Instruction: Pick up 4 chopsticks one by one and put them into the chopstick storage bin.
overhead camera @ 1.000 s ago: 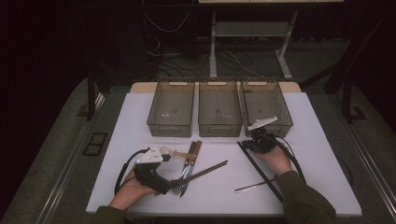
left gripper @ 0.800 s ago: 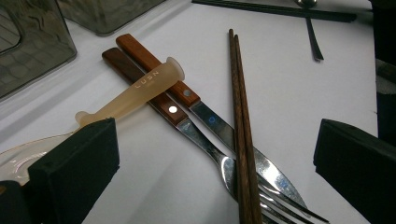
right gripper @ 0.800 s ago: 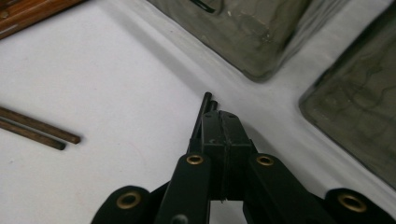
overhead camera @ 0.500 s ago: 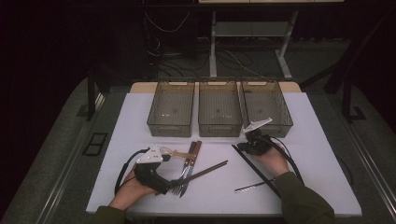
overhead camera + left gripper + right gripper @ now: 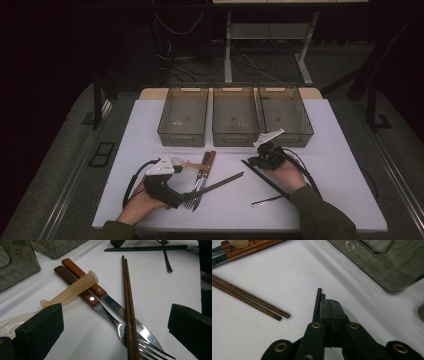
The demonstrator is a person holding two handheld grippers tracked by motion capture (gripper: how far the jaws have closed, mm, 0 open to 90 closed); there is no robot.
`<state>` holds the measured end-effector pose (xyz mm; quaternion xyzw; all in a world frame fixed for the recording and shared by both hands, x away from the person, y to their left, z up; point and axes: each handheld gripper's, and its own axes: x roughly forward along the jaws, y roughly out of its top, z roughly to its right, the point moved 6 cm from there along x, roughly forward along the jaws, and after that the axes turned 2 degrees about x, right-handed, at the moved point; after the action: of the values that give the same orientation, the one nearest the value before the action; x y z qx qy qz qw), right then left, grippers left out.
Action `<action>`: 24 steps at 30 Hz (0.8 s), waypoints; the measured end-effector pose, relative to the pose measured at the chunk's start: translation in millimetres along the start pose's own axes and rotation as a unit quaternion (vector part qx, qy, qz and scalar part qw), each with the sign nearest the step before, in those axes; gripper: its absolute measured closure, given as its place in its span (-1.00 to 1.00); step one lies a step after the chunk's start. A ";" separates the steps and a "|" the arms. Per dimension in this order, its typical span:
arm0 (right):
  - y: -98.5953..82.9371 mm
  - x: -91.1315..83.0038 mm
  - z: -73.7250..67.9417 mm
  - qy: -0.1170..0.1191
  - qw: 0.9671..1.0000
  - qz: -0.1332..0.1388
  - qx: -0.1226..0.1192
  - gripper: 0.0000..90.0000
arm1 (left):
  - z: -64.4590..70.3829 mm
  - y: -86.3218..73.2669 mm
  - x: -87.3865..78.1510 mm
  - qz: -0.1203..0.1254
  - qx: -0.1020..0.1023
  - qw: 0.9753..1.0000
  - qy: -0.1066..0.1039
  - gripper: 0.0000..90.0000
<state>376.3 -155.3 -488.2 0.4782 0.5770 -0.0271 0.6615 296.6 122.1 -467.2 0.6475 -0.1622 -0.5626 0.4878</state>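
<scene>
White matte desk (image 5: 345, 150), right gripper (image 5: 261, 159) jaws closed on slim black chopsticks (image 5: 267, 180), left gripper (image 5: 186, 198) jaws open over steel fork (image 5: 117, 326), round brown wooden chopsticks (image 5: 128, 305).

Three smoky see-through bins in a row at the far side of the white counter (image 5: 345, 165): left bin (image 5: 182, 138), middle bin (image 5: 235, 138), right bin (image 5: 286, 88), walls just beside one another. Nearer, at the right, a slim steel spoon (image 5: 267, 201) lying flat. Beyond the counter, loose cables (image 5: 200, 59) on dark floor beside a grey desk frame (image 5: 228, 50).
</scene>
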 end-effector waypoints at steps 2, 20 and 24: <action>0.3 0.3 -2.1 0.002 1.000 -0.001 -0.004 1.00 | -0.1 0.1 0.0 0.000 0.001 1.000 0.000 -1.00; 2.3 3.3 -18.6 0.022 0.999 -0.008 -0.028 1.00 | 0.4 -0.1 -0.3 -0.001 0.004 1.000 -0.001 -1.00; 4.2 -7.5 -11.4 0.019 1.000 0.008 -0.013 0.99 | 0.5 -0.1 -0.6 0.000 0.002 1.000 -0.001 -1.00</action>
<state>367.9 -149.4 -478.3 0.4747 0.5857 -0.0049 0.6570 296.0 122.4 -466.9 0.6479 -0.1637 -0.5624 0.4869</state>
